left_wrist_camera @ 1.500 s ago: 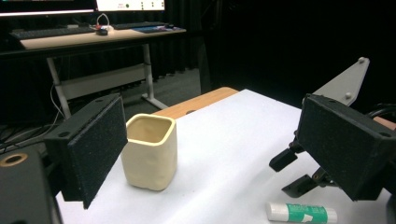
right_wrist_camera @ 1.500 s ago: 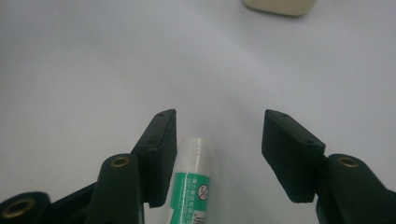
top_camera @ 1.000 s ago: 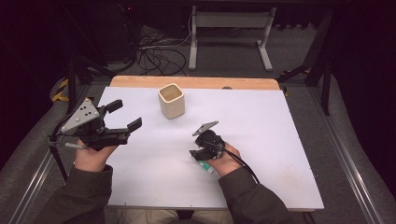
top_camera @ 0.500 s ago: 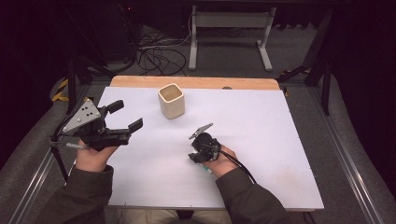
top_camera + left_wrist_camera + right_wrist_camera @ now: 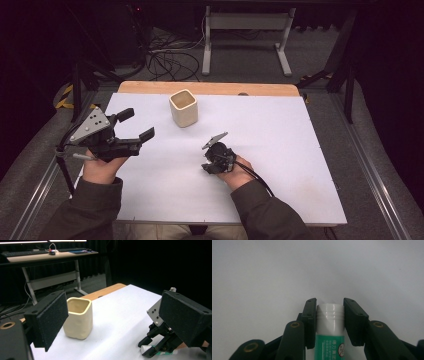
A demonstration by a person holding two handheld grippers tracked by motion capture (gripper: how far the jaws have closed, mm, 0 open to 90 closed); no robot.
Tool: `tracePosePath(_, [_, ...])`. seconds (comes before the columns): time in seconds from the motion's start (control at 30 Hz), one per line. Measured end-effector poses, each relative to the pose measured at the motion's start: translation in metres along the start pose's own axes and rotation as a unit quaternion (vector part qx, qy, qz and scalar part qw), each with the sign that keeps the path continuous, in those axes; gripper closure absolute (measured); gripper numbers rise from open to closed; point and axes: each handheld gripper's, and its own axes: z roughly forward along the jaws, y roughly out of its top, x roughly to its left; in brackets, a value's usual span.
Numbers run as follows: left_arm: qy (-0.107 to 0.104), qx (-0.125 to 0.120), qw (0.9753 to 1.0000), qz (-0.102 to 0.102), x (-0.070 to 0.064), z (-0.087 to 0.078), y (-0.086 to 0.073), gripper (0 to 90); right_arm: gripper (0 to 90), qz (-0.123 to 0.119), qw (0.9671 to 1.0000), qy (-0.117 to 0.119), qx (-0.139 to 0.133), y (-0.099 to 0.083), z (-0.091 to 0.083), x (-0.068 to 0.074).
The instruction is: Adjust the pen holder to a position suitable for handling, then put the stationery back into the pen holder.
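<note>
Right gripper view looks straight down the jaws of the right gripper point(image 5: 329, 322), which are clamped on a green-and-white glue stick with a ribbed white cap point(image 5: 330, 327), one jaw on each side just at the cap and the top of the printed body. The stick lies low over the white tabletop point(image 5: 280, 150), near the middle and a little toward the person's edge; whether it rests on the surface or is just lifted off it cannot be told. In the left gripper view its white cap end pokes out beyond the jaws, toward the left side of the tabletop.

The left gripper point(image 5: 135, 125) is held above the left edge of the tabletop with its foam-faced jaws spread wide and nothing between them. Toward the far edge stands a cream, square-mouthed ceramic cup point(image 5: 183, 108), upright, well apart from both grippers and seemingly empty.

The glue stick is probably light and rigid, a smooth plastic cylinder that could roll or twist in a two-point grip. Holding it across the body just below the cap, as now, seems sound; squeezing on the cap alone might pull it off.
</note>
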Motion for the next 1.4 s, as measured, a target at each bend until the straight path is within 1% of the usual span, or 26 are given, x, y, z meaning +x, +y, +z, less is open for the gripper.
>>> tracePosePath(0.03, [0.000,0.000,1.0000,-0.001,0.000,0.000,0.000,9.7,65.2,0.000,1.0000,0.001,-0.009,0.001,-0.003,0.000])
tracePosePath(0.07, [0.001,0.000,1.0000,-0.001,0.000,0.000,0.000,9.7,65.2,0.000,1.0000,0.001,-0.009,0.001,-0.003,0.000])
tracePosePath(0.13, [0.001,0.001,1.0000,-0.001,0.000,0.001,-0.001,9.9,65.3,-0.001,0.9998,-0.001,-0.019,0.001,-0.005,0.000])
tracePosePath(0.17, [0.001,0.001,1.0000,0.000,0.000,0.001,-0.001,10.1,65.4,-0.001,0.9995,0.001,-0.032,0.001,-0.009,-0.001])
tracePosePath(0.23, [0.002,-0.001,1.0000,-0.001,0.000,0.001,-0.002,10.1,65.4,0.000,0.9993,0.001,-0.036,0.002,-0.010,-0.001])
tracePosePath(0.3, [0.002,-0.004,1.0000,0.000,0.001,0.002,-0.004,10.6,65.5,0.000,0.9988,0.001,-0.049,0.002,-0.013,-0.002])
tracePosePath(0.33, [0.001,-0.001,1.0000,-0.002,0.001,0.002,-0.004,10.7,65.5,0.001,0.9982,0.000,-0.061,0.003,-0.017,-0.003])
tracePosePath(0.37, [0.001,-0.003,1.0000,-0.002,0.001,0.002,-0.005,10.8,65.5,0.001,0.9982,0.000,-0.061,0.003,-0.017,-0.003])
tracePosePath(0.43, [0.001,-0.002,1.0000,0.000,0.002,0.003,-0.006,10.8,65.5,0.001,0.9973,0.001,-0.073,0.004,-0.020,-0.004])
tracePosePath(0.5, [0.000,0.000,1.0000,-0.005,0.002,0.003,-0.008,10.8,65.6,0.001,0.9963,0.000,-0.086,0.005,-0.024,-0.004])
tracePosePath(0.63, [-0.003,-0.002,1.0000,-0.005,0.000,0.005,-0.009,10.8,65.6,-0.001,0.9932,-0.004,-0.116,0.006,-0.031,-0.004])
tracePosePath(0.67, [-0.003,-0.001,1.0000,-0.002,0.000,0.006,-0.009,10.8,65.6,0.000,0.9922,-0.004,-0.125,0.006,-0.032,-0.003])
tracePosePath(0.7, [-0.006,-0.002,1.0000,-0.004,-0.002,0.007,-0.010,10.8,65.6,-0.002,0.9898,-0.004,-0.142,0.006,-0.036,-0.002])
tracePosePath(0.73, [-0.007,0.000,1.0000,-0.001,-0.002,0.008,-0.010,10.8,65.6,-0.002,0.9898,-0.004,-0.142,0.006,-0.036,-0.002])
tracePosePath(0.77, [-0.008,0.002,1.0000,-0.001,-0.003,0.010,-0.011,10.8,65.6,-0.003,0.9873,-0.007,-0.158,0.007,-0.040,-0.001])
tracePosePath(0.8, [-0.009,0.004,1.0000,0.000,-0.005,0.011,-0.013,10.8,65.6,-0.003,0.9873,-0.007,-0.158,0.007,-0.040,-0.001])
tracePosePath(0.9, [-0.010,0.009,0.9999,0.000,-0.007,0.013,-0.016,10.8,65.7,-0.001,0.9834,-0.010,-0.181,0.008,-0.045,-0.002])
tracePosePath(1.0, [-0.013,0.010,0.9999,-0.001,-0.010,0.015,-0.018,10.9,65.7,-0.005,0.9800,-0.015,-0.198,0.009,-0.050,-0.001])
tracePosePath(1.1, [-0.018,0.014,0.9997,0.002,-0.013,0.020,-0.020,11.0,65.6,-0.008,0.9758,-0.021,-0.218,0.010,-0.056,0.000])
tracePosePath(1.27, [-0.039,0.019,0.9990,0.007,-0.020,0.031,-0.027,11.0,65.6,-0.016,0.9677,-0.028,-0.250,0.010,-0.069,0.004])
tracePosePath(1.4, [-0.059,0.019,0.9980,0.008,-0.027,0.042,-0.034,11.1,65.6,-0.031,0.9590,-0.031,-0.280,0.010,-0.078,0.009])
